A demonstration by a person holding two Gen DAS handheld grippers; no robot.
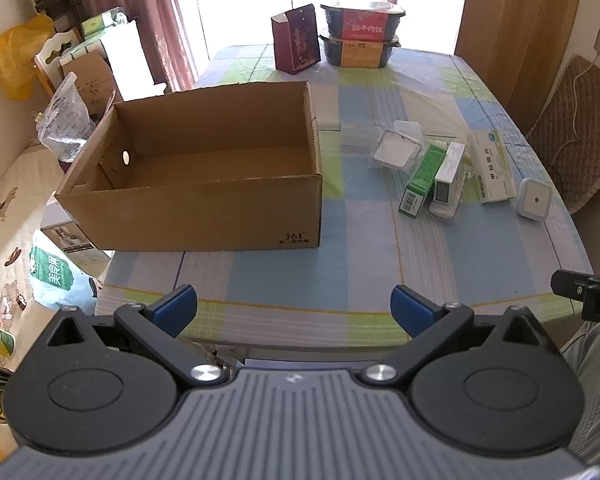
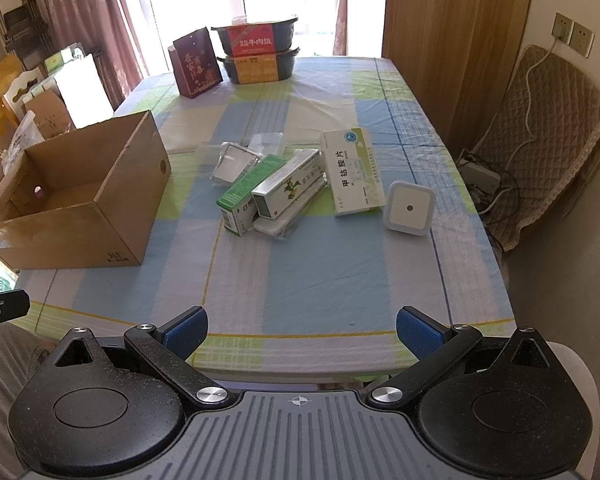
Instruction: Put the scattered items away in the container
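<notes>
- On the counter (image 2: 340, 280): cardboard box (image 1: 204, 168) left, open top, nothing visible inside.
- Scattered right of it, well apart: green box (image 2: 246, 188), silver box (image 2: 288, 188), white medicine box (image 2: 352, 172), white square device (image 2: 410, 210), clear plastic case (image 2: 234, 162).
- Left claw (image 1: 294, 306) spread, holding nothing, at near edge.
- Right claw (image 2: 302, 330) spread, holding nothing.

Near strip of counter (image 2: 320, 280) bare ahead of my fingers: open approach. Cardboard box (image 1: 204, 184) open-topped, interior clear, walls block side entry. Item cluster right of box: green carton (image 2: 246, 194) and silver carton (image 2: 288, 188) touching; white-green carton (image 2: 352, 172) and white square device (image 2: 410, 208) just beside. Stacked bowls (image 2: 258, 54), maroon bag (image 2: 196, 64) at far edge.
</notes>
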